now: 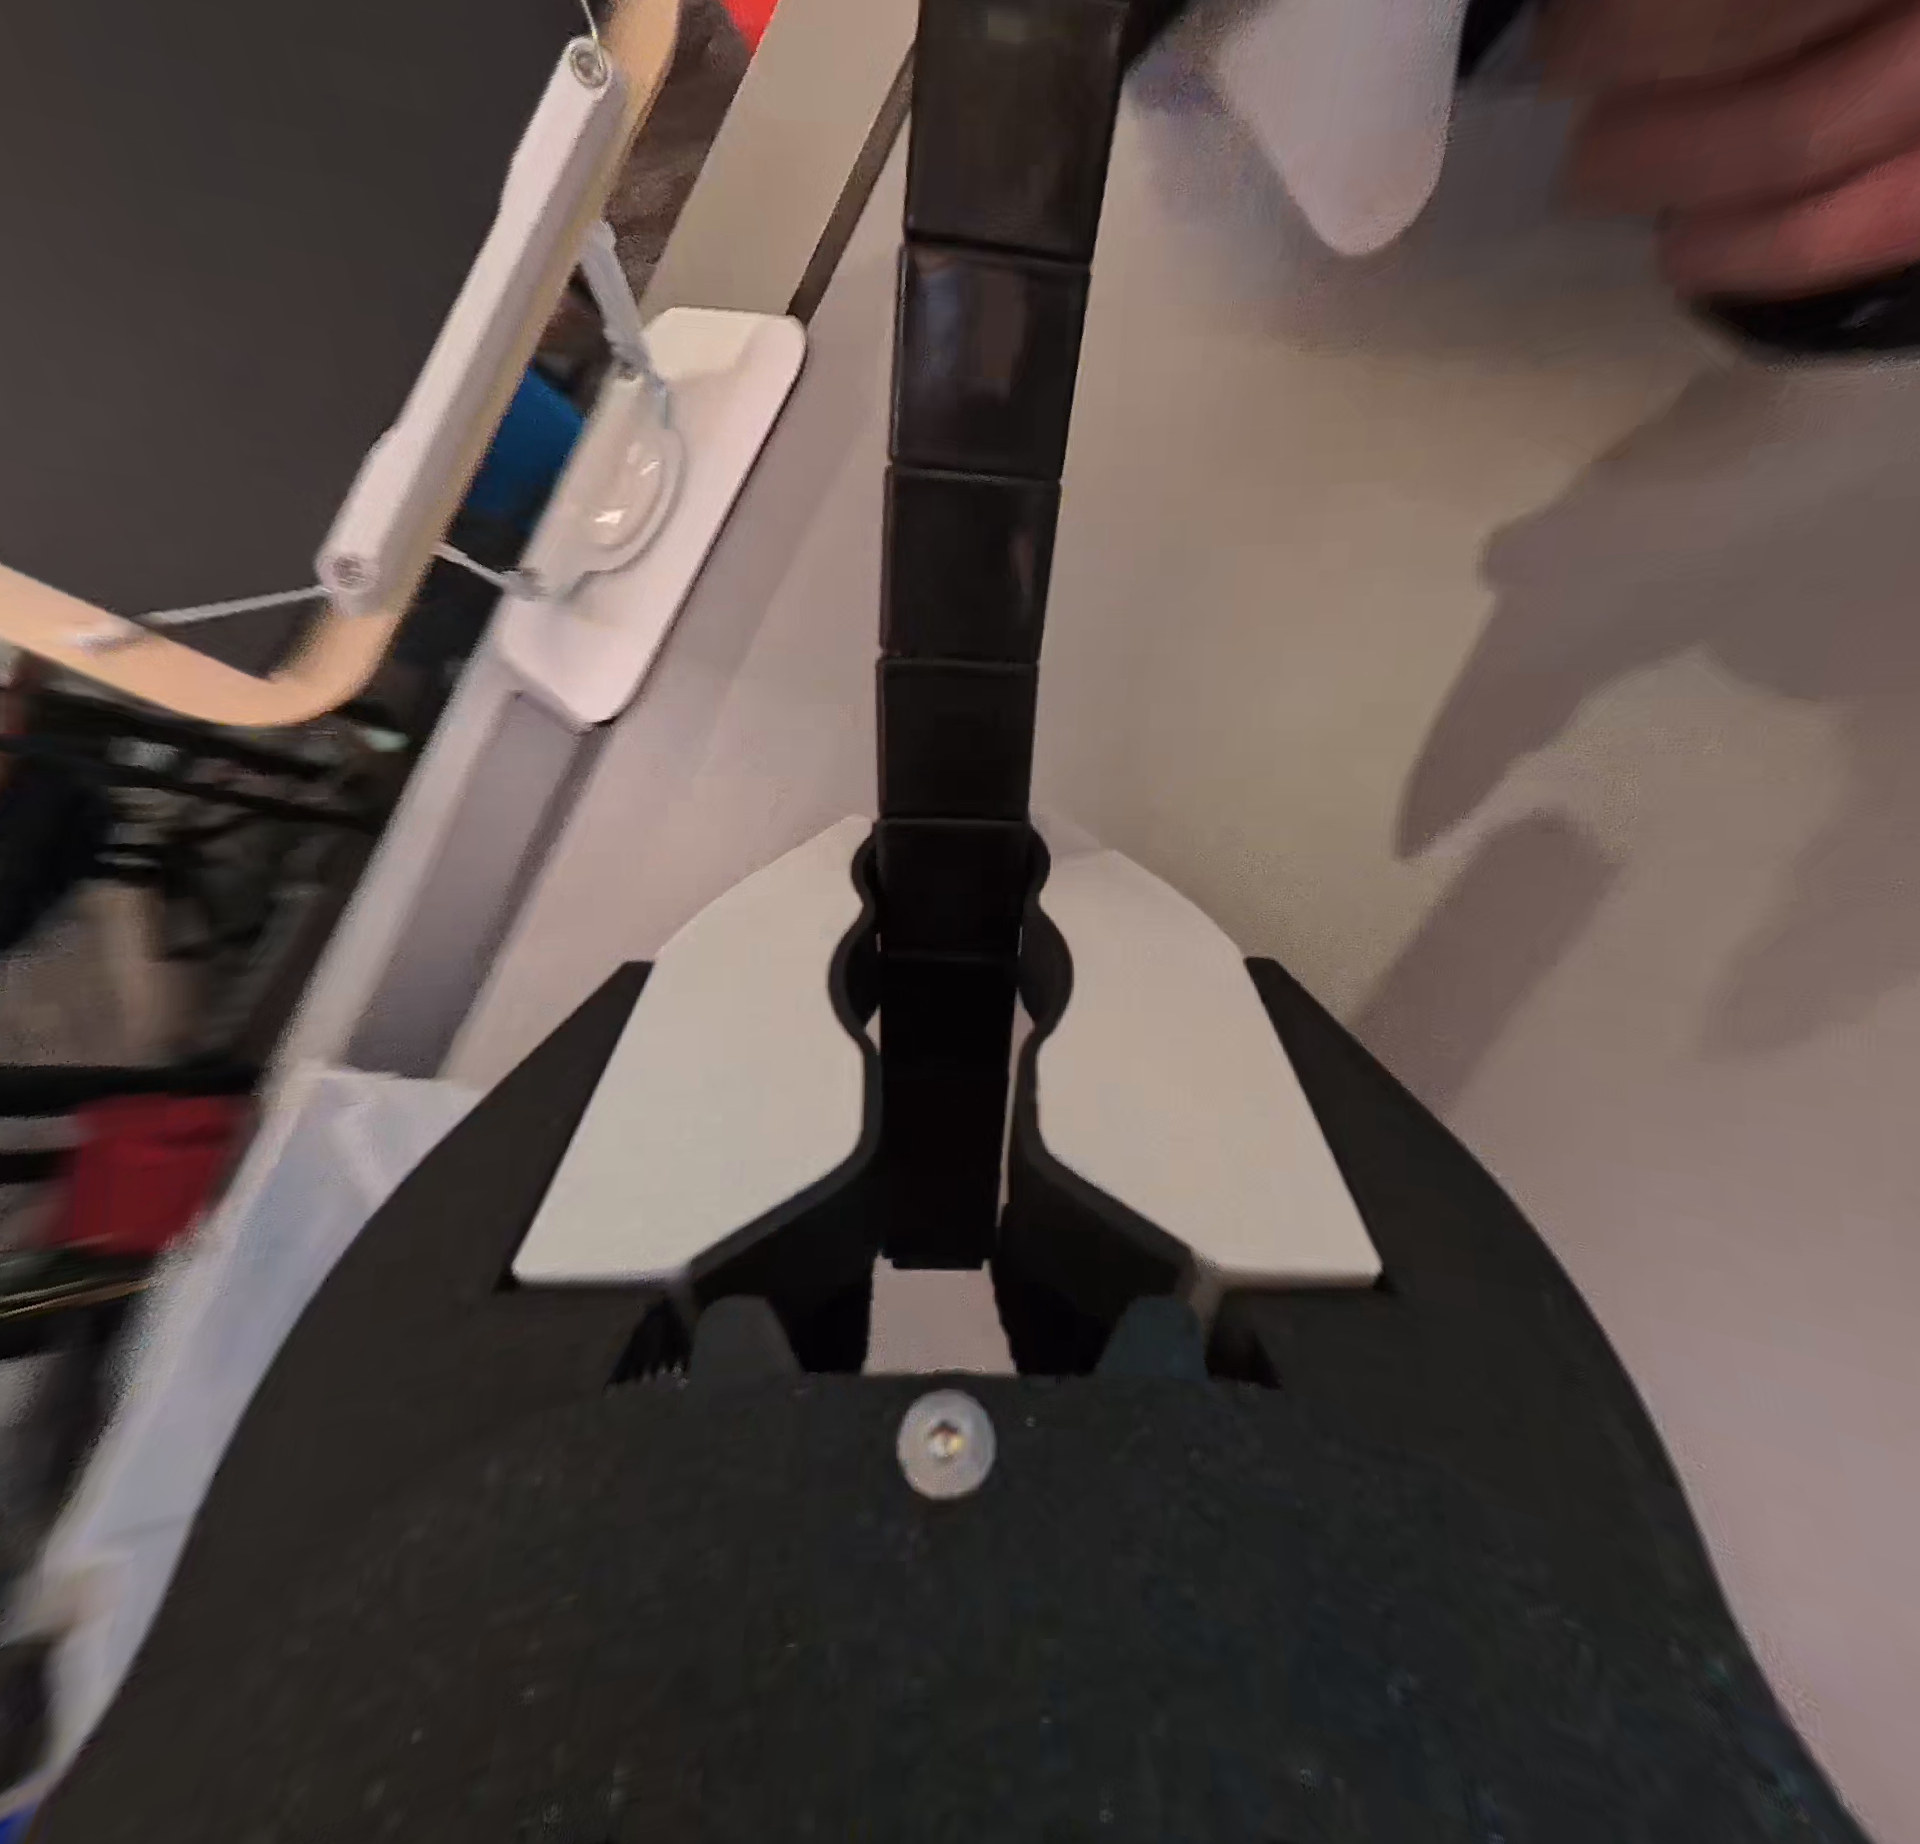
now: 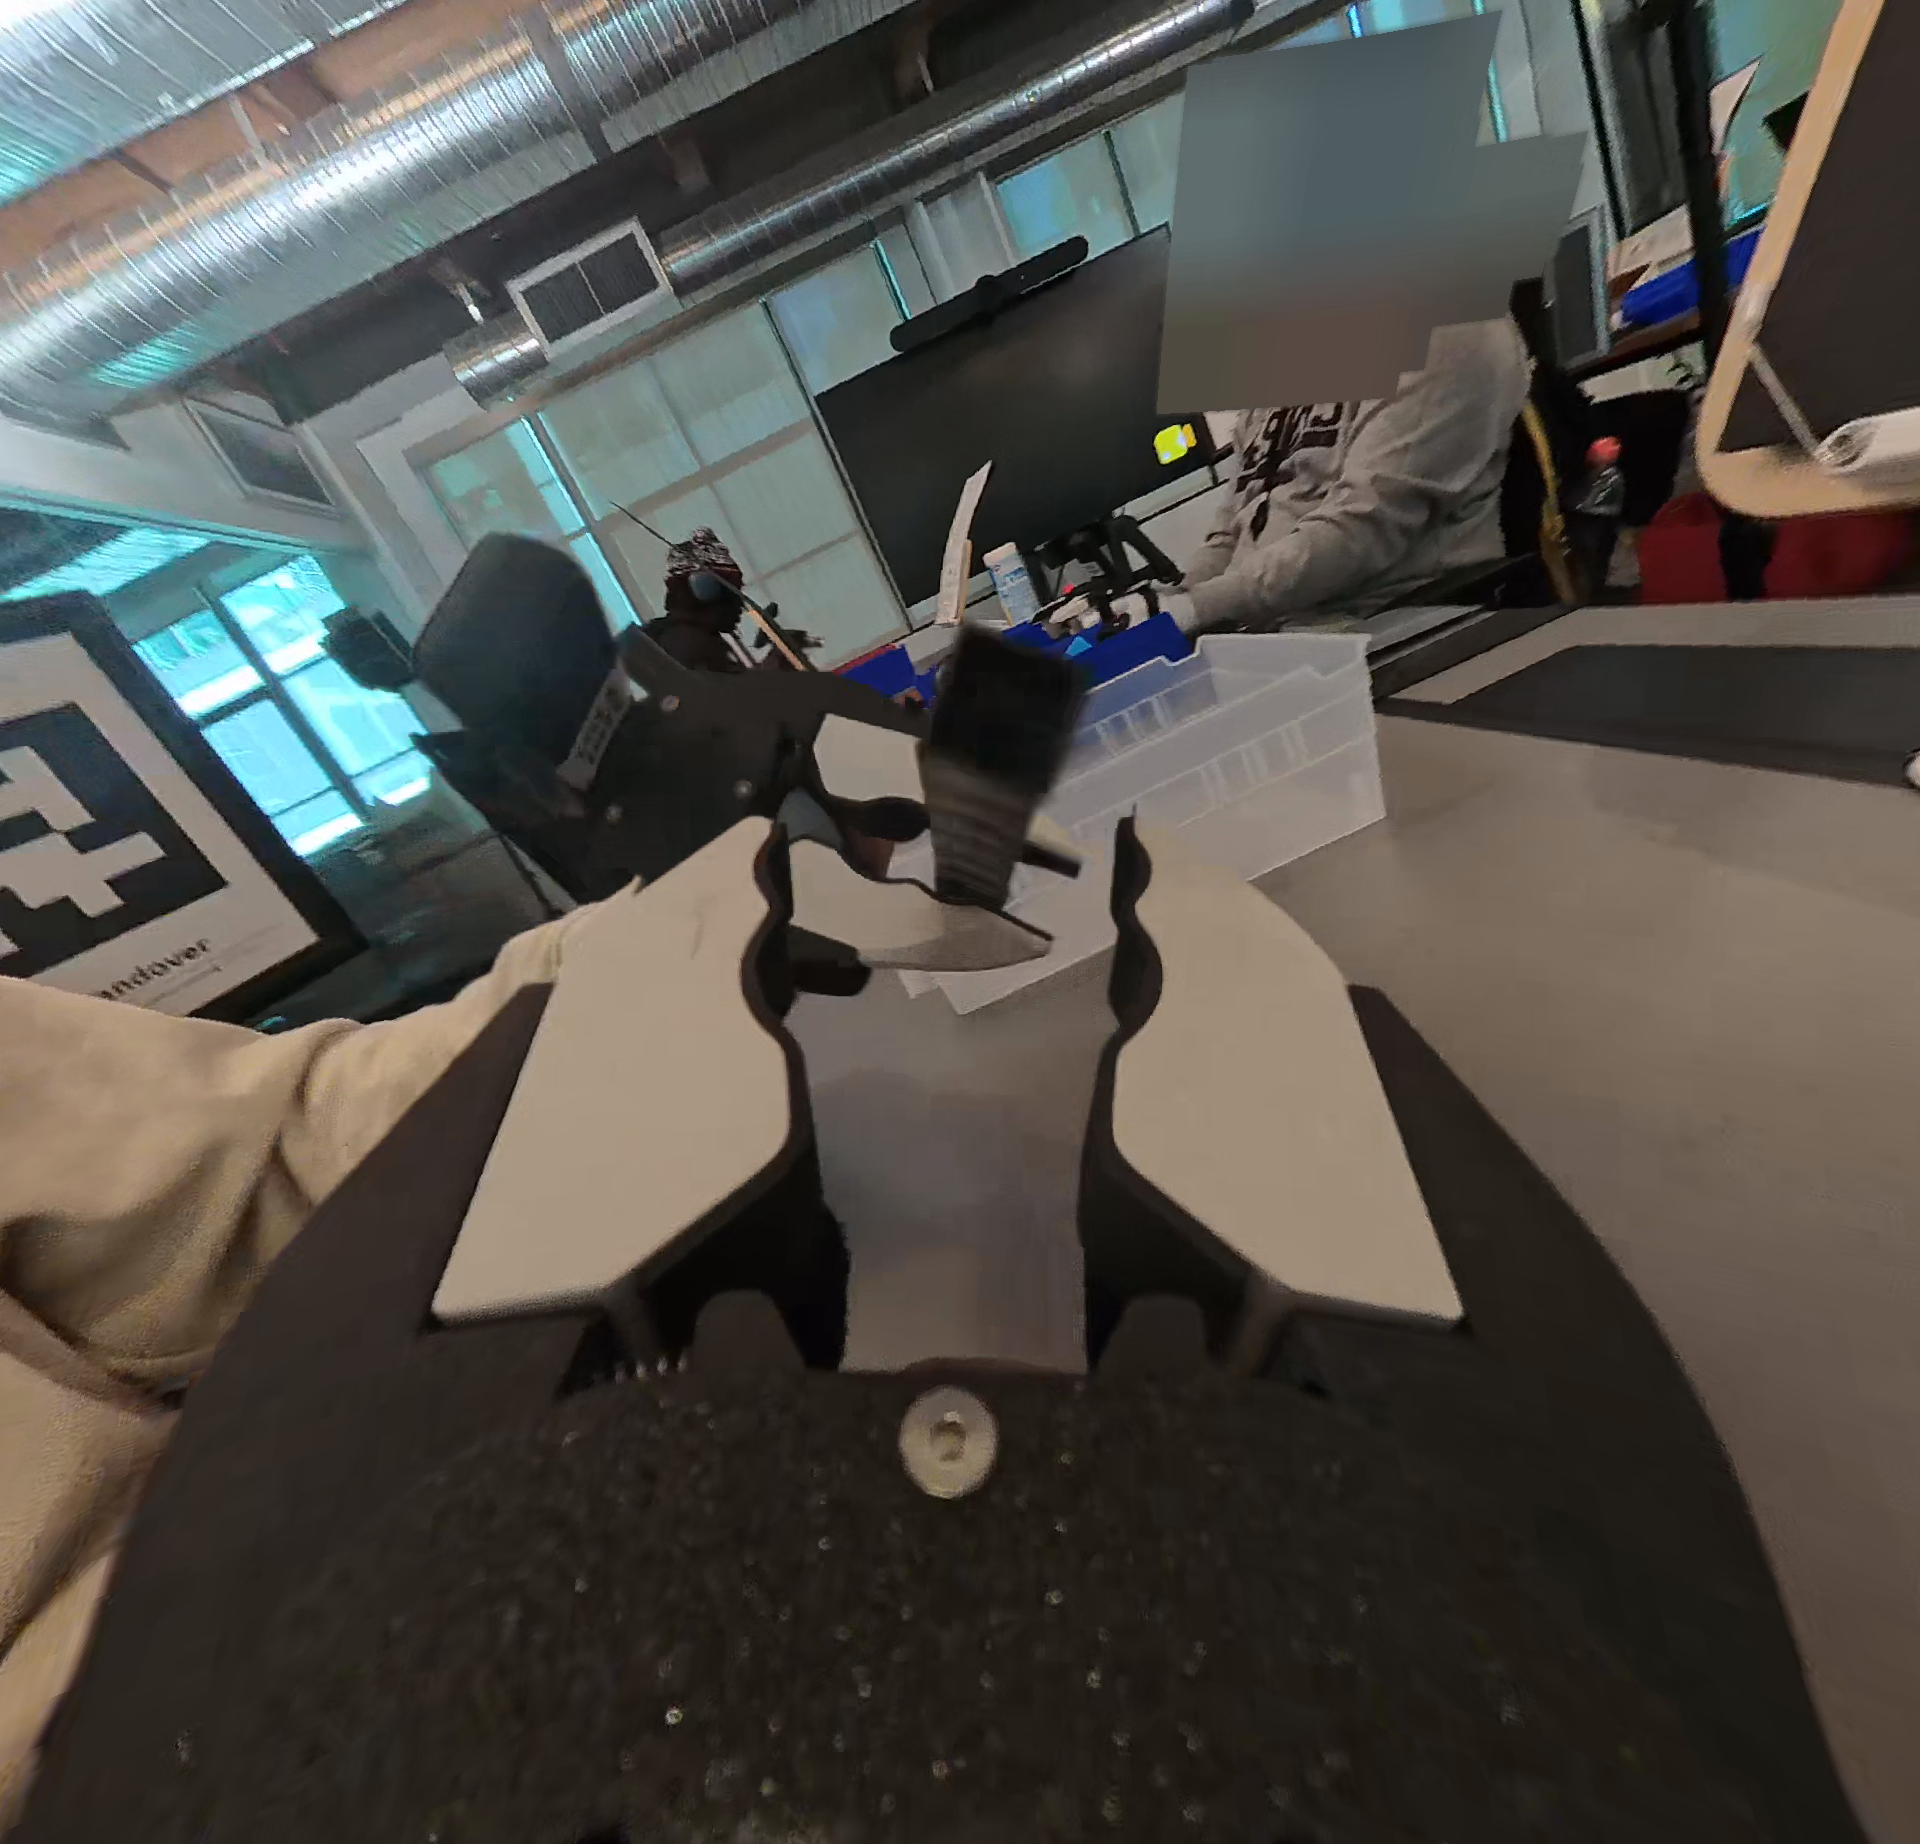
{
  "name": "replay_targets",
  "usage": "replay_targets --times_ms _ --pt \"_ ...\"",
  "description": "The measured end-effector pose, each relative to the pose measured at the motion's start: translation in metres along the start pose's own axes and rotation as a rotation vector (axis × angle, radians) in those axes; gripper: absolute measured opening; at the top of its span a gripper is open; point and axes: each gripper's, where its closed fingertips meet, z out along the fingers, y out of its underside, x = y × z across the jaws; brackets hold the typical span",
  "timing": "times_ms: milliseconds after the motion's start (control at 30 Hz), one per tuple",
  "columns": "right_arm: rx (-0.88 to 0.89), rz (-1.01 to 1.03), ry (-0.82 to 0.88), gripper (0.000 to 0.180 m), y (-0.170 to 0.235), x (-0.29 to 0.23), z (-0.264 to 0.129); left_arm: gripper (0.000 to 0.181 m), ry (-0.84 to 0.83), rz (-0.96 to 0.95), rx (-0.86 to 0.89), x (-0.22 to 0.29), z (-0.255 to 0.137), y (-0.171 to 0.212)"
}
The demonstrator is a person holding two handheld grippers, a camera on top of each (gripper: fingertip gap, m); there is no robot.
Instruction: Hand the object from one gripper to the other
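In the left wrist view a black segmented strap (image 1: 971, 547) runs straight up the middle of the frame from between the left tongs (image 1: 951, 921), whose white fingers (image 1: 727, 1067) are pressed in against its lower end, pinching it. The strap arches toward the top edge, where it passes out of view. At the upper right, a white fingertip of the right tongs (image 1: 1340, 132) and a blurred hand (image 1: 1766, 132) hover near the strap's far end, not clearly touching it.

In the right wrist view the right tongs (image 2: 945, 869) stand spread wide, with nothing between the fingers (image 2: 644, 1067). The strap (image 2: 992, 755) shows just beyond the tips, in the centre of the frame, rising from the left tongs (image 2: 935, 921), which come in from the left.

A grey counter (image 2: 1558, 963) lies under both. A clear plastic bin (image 2: 1247, 755) sits on it right behind the strap. A pale sleeve (image 2: 208, 1171) fills the lower left. A board with a black-and-white marker (image 2: 104, 807) stands at the left edge, and a seated person in a grey top (image 2: 1351, 506) is at the upper right.
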Motion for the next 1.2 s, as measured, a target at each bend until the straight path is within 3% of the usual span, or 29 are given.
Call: replay_targets --times_ms 100,200,300,500,600,833,933,1200 --pt "0.015 -0.011 0.017 0.058 -0.004 0.005 -0.008 0.022 0.231 -0.283 0.181 0.009 -0.007 -0.016" --pt "0.014 0.001 -0.026 0.057 -0.01 -0.002 -0.009 0.021 0.593 -0.586 0.428 0.025 -0.029 -0.046" --pt "-0.214 -0.037 -0.109 0.056 -0.012 -0.028 -0.003 0.022 0.774 -0.684 0.522 0.035 -0.04 -0.057" --pt "-0.81 -0.434 0.012 0.052 -0.046 -0.045 -0.005 0.021 0.814 -0.598 0.545 0.049 -0.048 -0.064" --pt "-0.997 -0.416 -0.018 0.05 -0.069 -0.054 0.006 0.022 0.813 -0.573 0.559 0.053 -0.05 -0.065" --pt "-1.238 -0.423 -0.058 0.044 -0.071 -0.061 0.03 0.022 0.811 -0.577 0.594 0.052 -0.055 -0.065" --pt "-1.293 -0.404 -0.081 0.022 -0.061 -0.062 0.034 0.022 0.811 -0.565 0.593 0.053 -0.057 -0.065" --pt "-1.44 -0.225 -0.143 0.022 -0.047 -0.07 0.026 0.021 0.804 -0.442 0.549 0.072 -0.058 -0.069"
